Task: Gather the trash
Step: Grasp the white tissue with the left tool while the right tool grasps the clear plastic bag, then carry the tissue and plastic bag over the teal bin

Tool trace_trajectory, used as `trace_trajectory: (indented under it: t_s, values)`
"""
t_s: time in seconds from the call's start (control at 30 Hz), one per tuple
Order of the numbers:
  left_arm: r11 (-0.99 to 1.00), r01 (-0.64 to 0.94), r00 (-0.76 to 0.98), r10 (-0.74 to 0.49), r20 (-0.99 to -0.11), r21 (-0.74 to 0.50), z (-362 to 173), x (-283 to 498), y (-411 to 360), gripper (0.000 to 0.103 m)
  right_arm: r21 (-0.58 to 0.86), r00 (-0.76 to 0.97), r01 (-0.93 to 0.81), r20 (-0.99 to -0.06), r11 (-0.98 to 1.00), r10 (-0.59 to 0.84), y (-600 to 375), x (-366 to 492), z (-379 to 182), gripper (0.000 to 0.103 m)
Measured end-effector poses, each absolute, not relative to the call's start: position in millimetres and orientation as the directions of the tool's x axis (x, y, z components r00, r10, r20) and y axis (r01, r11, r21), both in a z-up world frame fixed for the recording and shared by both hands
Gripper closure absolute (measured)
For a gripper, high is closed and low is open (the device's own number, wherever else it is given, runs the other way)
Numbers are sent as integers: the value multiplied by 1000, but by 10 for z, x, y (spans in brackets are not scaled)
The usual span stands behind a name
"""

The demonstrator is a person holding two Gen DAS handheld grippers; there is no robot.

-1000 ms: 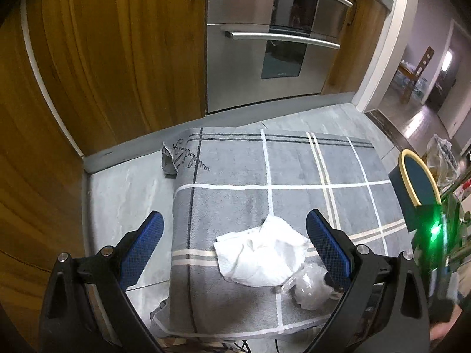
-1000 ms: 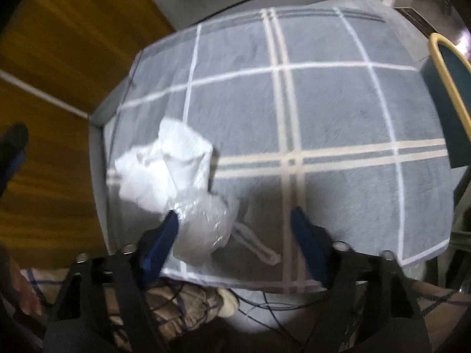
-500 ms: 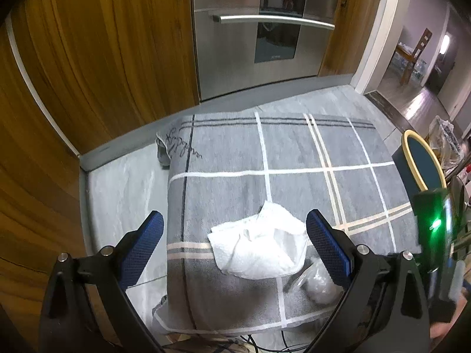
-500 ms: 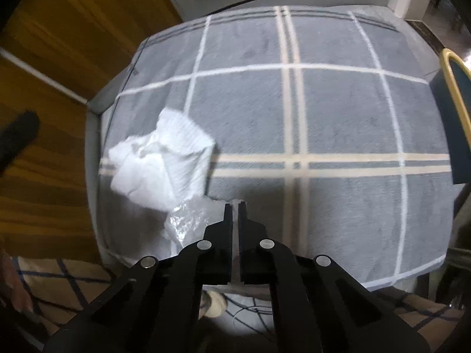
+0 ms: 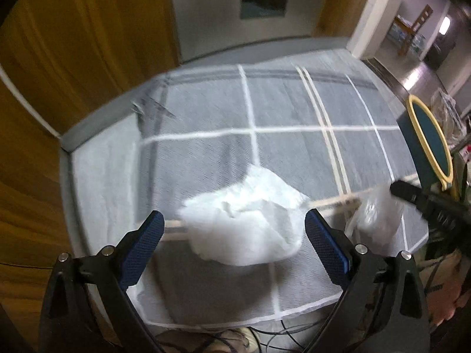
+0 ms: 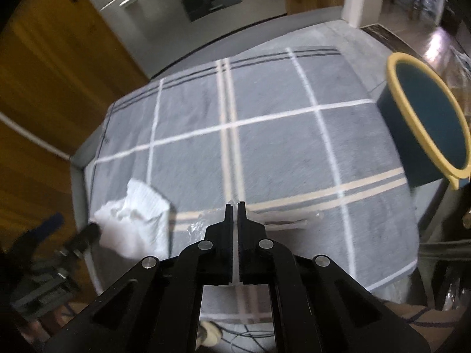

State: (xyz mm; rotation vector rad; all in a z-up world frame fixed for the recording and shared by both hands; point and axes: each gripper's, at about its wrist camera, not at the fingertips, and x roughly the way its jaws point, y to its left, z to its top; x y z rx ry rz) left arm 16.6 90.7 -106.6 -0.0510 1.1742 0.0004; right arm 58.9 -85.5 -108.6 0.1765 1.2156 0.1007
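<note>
While wide open over the crumpled tissue [image 5: 244,220], left tool [image 5: 232,235]; right tool [image 6: 235,206] pinched onto clear plastic bag [image 5: 375,216].

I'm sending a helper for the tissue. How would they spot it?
On the grey plaid mat before the steel oven, look at the near edge. The crumpled white tissue lies there, opaque and papery, unlike the clear plastic bag beside it.

Grey checked cloth [image 5: 288,153] with white and beige lines lies flat. Wooden cabinet doors [image 5: 73,44] stand behind, left of a steel oven front [image 6: 188,8]. Cables [image 5: 273,338] trail below the cloth's near edge.
</note>
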Motion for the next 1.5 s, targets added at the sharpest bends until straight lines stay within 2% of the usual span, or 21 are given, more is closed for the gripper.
trace_trajectory:
  t_s: [0.13, 0.2, 0.37, 0.43, 0.47, 0.53, 0.57, 0.6, 0.7, 0.93, 1.27, 1.4, 1.5]
  values:
    - [999, 50, 332, -34, -943, -18, -1276, 201, 661, 11, 171, 365, 50, -920, 984, 141, -966, 632, -1057, 99]
    - [996, 84, 320, -34, -947, -7, -1338, 219, 573, 16, 162, 378, 60, -917, 985, 127, -1008, 657, -1047, 99]
    - [992, 125, 267, -33, -963, 0, -1539, 285, 443, 48, 169, 381, 77, -916, 983, 127, -1094, 659, -1019, 100]
    - [989, 144, 252, -24, -968, 13, -1599, 307, 392, 56, 171, 381, 73, -915, 982, 131, -1096, 664, -1014, 100]
    - [987, 157, 248, -23, -968, 17, -1620, 314, 362, 69, 172, 382, 71, -914, 982, 133, -1096, 665, -1014, 100]
    - [982, 188, 247, -24, -969, 23, -1642, 313, 297, 87, 170, 390, 66, -911, 983, 132, -1087, 666, -996, 100]
    - [979, 203, 252, -25, -967, 27, -1638, 307, 269, 94, 170, 396, 63, -909, 983, 132, -1087, 668, -980, 100]
    - [975, 221, 268, -26, -963, 35, -1609, 297, 230, 96, 169, 399, 62, -907, 984, 131, -1084, 668, -979, 100]
    - [968, 244, 321, -23, -947, 60, -1504, 280, 170, 100, 172, 408, 65, -904, 983, 131, -1102, 672, -955, 100]
    - [966, 248, 412, -36, -911, 74, -1244, 265, 142, 101, 186, 441, 76, -887, 980, 134, -1174, 693, -839, 100]
    - [983, 144, 539, -174, -824, -113, -691, 384, 427, 101, 261, 523, 136, -838, 956, 154, -1513, 808, -519, 100]
    - [987, 108, 569, -162, -806, -121, -586, 402, 548, 101, 312, 565, 153, -806, 938, 176, -1667, 874, -320, 100]
    - [983, 140, 613, -178, -769, -115, -428, 371, 489, 101, 346, 599, 146, -776, 927, 195, -1816, 919, -120, 100]
